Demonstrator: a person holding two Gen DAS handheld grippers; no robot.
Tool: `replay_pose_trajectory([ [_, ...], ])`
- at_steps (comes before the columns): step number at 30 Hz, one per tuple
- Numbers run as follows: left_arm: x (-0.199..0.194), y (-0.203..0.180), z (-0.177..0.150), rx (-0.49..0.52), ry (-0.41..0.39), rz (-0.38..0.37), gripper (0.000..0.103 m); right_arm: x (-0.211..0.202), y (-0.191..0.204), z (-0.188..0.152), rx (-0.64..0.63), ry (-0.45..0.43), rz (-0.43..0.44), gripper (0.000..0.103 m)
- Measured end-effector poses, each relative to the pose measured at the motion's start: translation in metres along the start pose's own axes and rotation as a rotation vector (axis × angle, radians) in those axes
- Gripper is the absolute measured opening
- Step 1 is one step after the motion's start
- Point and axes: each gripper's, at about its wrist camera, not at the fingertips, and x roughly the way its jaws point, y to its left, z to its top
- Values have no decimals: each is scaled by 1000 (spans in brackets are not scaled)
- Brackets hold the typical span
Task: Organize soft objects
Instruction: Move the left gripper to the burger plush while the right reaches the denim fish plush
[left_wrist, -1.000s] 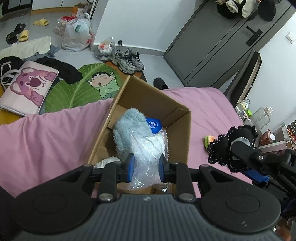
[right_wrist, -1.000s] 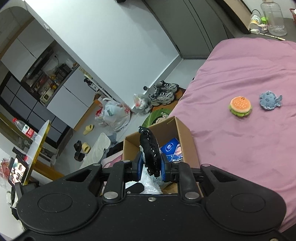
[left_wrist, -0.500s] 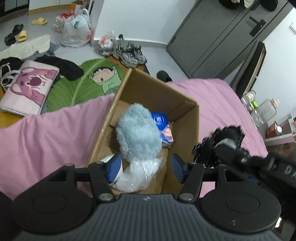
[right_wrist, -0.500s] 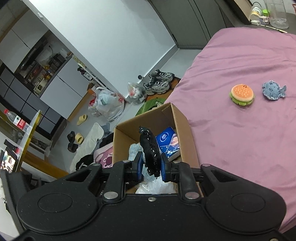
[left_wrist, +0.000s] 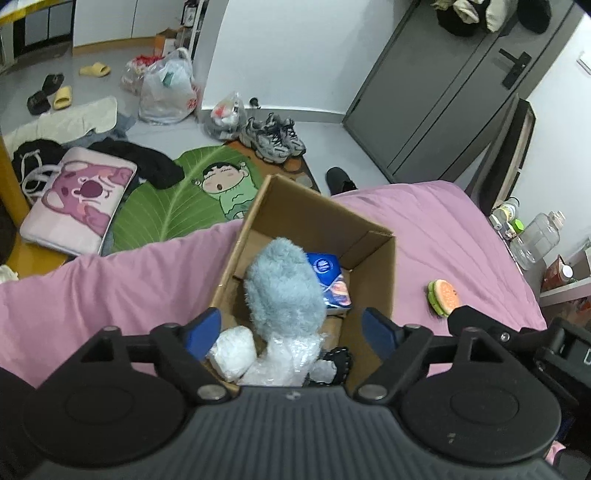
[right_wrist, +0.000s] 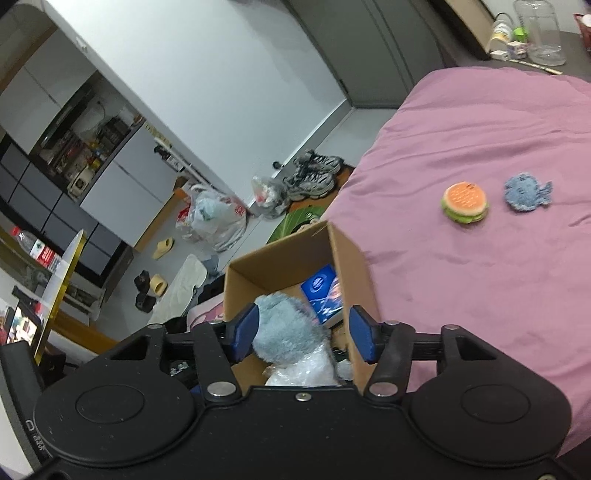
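Burger toy (right_wrist: 464, 202) lies on the bed (right_wrist: 480, 277) at 2 o'clock from the box (right_wrist: 288, 258), light, squashy, best pinched across its bun, both left claw (left_wrist: 291, 332) and right claw (right_wrist: 301, 332) opening, nothing gripped, over the box.

Bed (left_wrist: 436, 221) with pink cover (right_wrist: 480, 122) carrying everything. Cardboard box (left_wrist: 373, 280) sitting open on cover, directly ahead of both tools, near bed's edge. Burger plush (right_wrist: 464, 202) lying on cover, well beyond right tool, off to its right; in left wrist view sitting just right of box. Blue fish plush (right_wrist: 527, 192) resting just beside burger plush, on its far right, apart from box.
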Motion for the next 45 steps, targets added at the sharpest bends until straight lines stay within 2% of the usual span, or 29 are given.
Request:
replay_pose_trajectory([
  [8,-6,-31,-5,64,-10,-7,85,-23,-28,17,-1,-55,-33,78],
  [14,-10,-54,-5,97,-32,-18,91,-34,-60,33,51,-95,-46,93],
  [25,6,-94,-4,136,-38,4,91,-34,-126,70,77,-120,-99,95],
  [35,34,-136,0,173,-20,17,91,-8,-171,91,162,-91,-84,95],
  [38,45,-148,1,176,-19,24,91,4,-187,94,222,-62,-81,95],
  [45,80,-175,1,187,15,43,91,29,-209,100,262,-19,-101,93],
])
